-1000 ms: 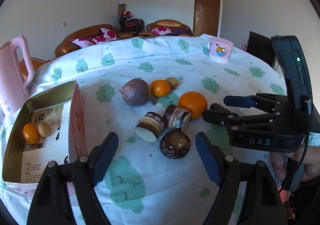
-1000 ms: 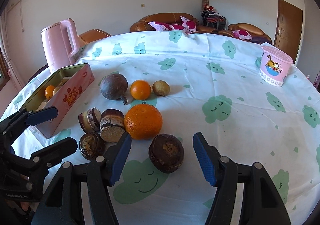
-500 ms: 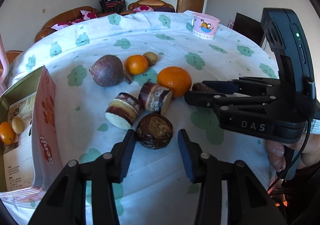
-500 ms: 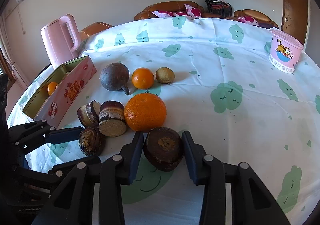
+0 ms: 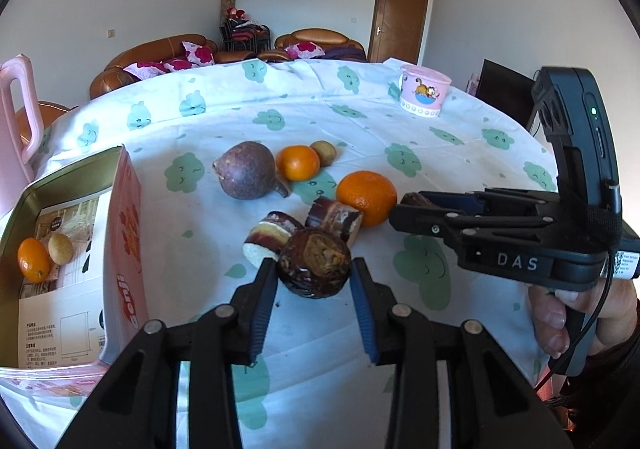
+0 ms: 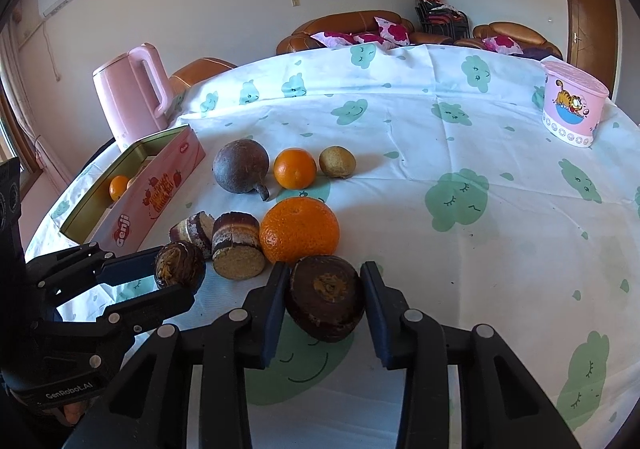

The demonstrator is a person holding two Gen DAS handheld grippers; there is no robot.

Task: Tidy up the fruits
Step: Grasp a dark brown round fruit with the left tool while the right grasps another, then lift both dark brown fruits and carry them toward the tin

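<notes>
My left gripper [image 5: 314, 269] is shut on a dark brown wrinkled fruit [image 5: 314, 267] and holds it just above the cloth. My right gripper [image 6: 324, 299] is shut on a second dark brown fruit [image 6: 326, 301]. A big orange [image 6: 299, 230], two cut brown pieces [image 6: 236, 245], a purple-brown round fruit [image 6: 241, 166], a small orange [image 6: 295, 168] and a small yellow-brown fruit [image 6: 337, 166] lie on the table. The open pink tin [image 5: 120, 233] at the left holds a small orange fruit [image 5: 33, 259] and a small tan fruit [image 5: 61, 248].
A pink kettle [image 6: 132, 97] stands behind the tin. A pink cartoon cup [image 6: 572, 105] stands at the far right of the round table with the cloud-print cloth [image 6: 460, 177]. Sofas and a door are beyond the table.
Both grippers have closed from wide open onto their dark brown fruits. Both fruits now look lifted slightly off the cloth.
</notes>
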